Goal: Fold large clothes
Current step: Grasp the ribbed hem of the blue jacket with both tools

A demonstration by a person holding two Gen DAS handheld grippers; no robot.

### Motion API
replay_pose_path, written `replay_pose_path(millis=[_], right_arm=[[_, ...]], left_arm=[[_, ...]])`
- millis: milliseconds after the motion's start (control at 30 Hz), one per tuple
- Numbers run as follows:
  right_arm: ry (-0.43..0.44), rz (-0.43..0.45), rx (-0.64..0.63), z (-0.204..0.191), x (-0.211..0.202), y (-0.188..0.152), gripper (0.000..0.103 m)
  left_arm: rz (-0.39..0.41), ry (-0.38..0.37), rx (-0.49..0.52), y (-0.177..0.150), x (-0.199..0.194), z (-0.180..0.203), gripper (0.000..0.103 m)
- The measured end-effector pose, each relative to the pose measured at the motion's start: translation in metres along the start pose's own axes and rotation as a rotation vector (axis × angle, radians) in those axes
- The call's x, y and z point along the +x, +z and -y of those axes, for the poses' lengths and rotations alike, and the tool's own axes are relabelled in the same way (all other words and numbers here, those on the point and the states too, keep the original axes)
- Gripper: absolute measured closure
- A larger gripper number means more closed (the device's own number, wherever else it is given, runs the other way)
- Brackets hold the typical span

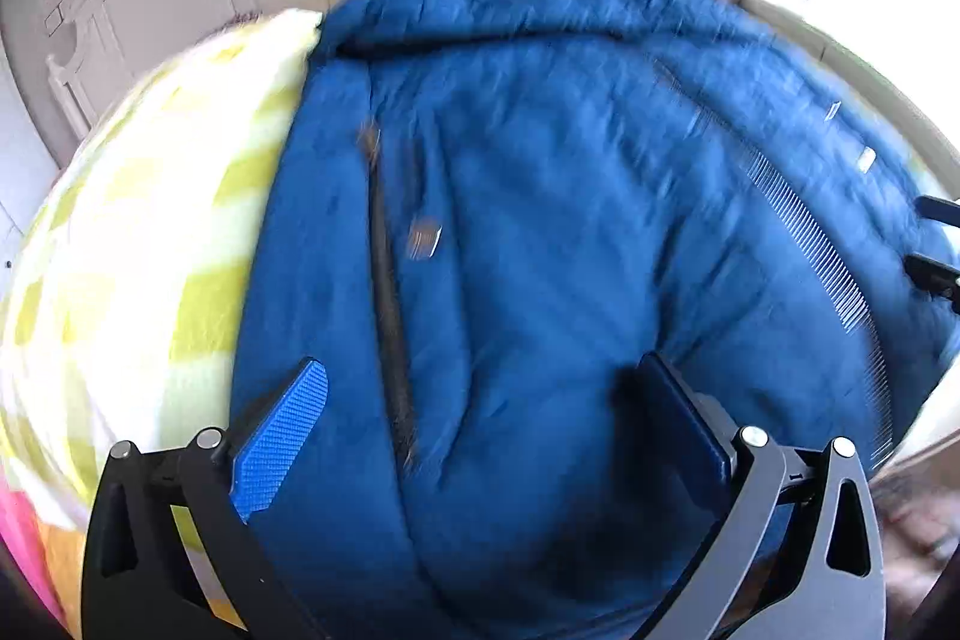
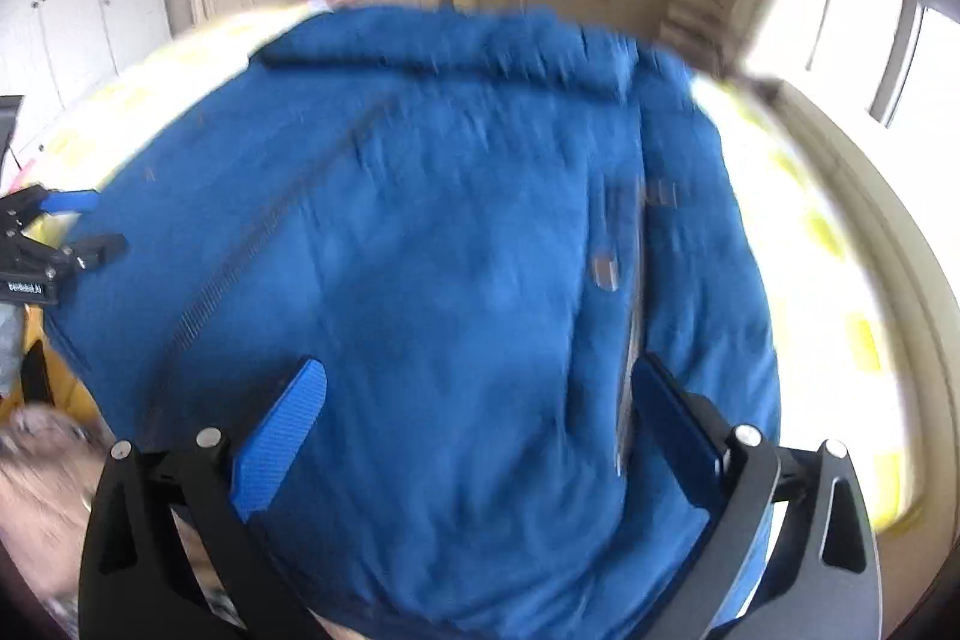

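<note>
Blue jacket (image 1: pixel 540 220) spread flat on bed (image 1: pixel 150 250) for folding; left gripper (image 1: pixel 480 418) and right gripper (image 2: pixel 474 412) poised above, jaws spread, nothing pinched.

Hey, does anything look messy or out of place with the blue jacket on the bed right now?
Nothing looks damaged. The blue jacket lies rumpled on the checked blanket, not yet folded.

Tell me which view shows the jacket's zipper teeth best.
Left wrist view: the zipper teeth run in a long, fairly crisp pale line down the blue jacket. In the right wrist view the same teeth appear darker and motion-blurred, with less of them distinct.
</note>
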State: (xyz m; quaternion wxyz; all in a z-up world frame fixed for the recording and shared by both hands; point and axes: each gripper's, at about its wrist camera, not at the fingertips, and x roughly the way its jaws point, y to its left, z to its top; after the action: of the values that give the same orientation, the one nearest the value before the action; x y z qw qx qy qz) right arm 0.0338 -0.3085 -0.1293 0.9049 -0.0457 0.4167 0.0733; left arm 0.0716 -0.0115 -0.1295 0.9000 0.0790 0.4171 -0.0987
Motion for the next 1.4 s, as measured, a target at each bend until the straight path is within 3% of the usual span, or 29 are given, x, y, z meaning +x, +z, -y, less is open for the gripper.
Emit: replay_pose_path(millis=[133,300,400,467,533,600,667,767,867,967,1033,1167,1233,1333,1400], right_arm=[[0.008,0.103,0.035,0.009,-0.031,-0.022,0.002],[-0.049,0.134,0.142,0.057,-0.052,-0.05,0.002],[-0.049,0.107,0.228,0.08,-0.047,-0.065,0.003],[-0.049,0.118,0.215,0.077,-0.045,-0.069,0.004],[-0.014,0.126,0.174,0.063,-0.045,-0.067,0.012],[-0.012,0.122,0.151,0.054,-0.045,-0.066,0.019],[0.013,0.115,0.162,0.056,-0.047,-0.068,0.023],[0.091,0.119,0.233,0.076,-0.054,-0.073,0.039],[0.167,0.108,0.269,0.093,-0.059,-0.079,0.045],[0.165,0.101,0.246,0.092,-0.058,-0.077,0.045],[0.138,0.105,0.227,0.087,-0.055,-0.071,0.045],[0.008,0.088,0.105,0.058,-0.042,-0.058,0.041],[0.007,0.101,0.097,0.058,-0.041,-0.06,0.041],[0.035,0.115,0.126,0.068,-0.046,-0.067,0.042],[0.032,0.113,0.134,0.069,-0.05,-0.071,0.042]], left_arm=[[0.026,0.002,-0.004,-0.013,-0.019,-0.009,0.004],[0.063,0.063,-0.059,-0.029,-0.037,-0.037,0.004],[0.031,-0.028,-0.173,-0.037,-0.031,-0.065,0.004],[0.033,-0.041,-0.188,-0.039,-0.03,-0.067,0.004],[0.026,-0.064,-0.151,-0.041,-0.031,-0.057,0.004],[0.032,-0.106,-0.089,-0.045,-0.037,-0.039,0.012],[0.042,-0.08,-0.042,-0.051,-0.04,-0.029,0.014],[0.042,-0.108,-0.058,-0.06,-0.044,-0.037,0.017],[0.029,-0.139,-0.072,-0.066,-0.052,-0.046,0.023],[0.013,-0.155,-0.082,-0.072,-0.052,-0.049,0.028],[0.023,-0.124,-0.084,-0.071,-0.051,-0.045,0.028],[0.025,-0.067,-0.064,-0.071,-0.047,-0.032,0.018],[0.028,-0.063,-0.068,-0.072,-0.047,-0.033,0.019],[0.053,-0.077,-0.117,-0.075,-0.056,-0.044,0.032],[0.089,-0.083,-0.149,-0.074,-0.063,-0.052,0.034]])
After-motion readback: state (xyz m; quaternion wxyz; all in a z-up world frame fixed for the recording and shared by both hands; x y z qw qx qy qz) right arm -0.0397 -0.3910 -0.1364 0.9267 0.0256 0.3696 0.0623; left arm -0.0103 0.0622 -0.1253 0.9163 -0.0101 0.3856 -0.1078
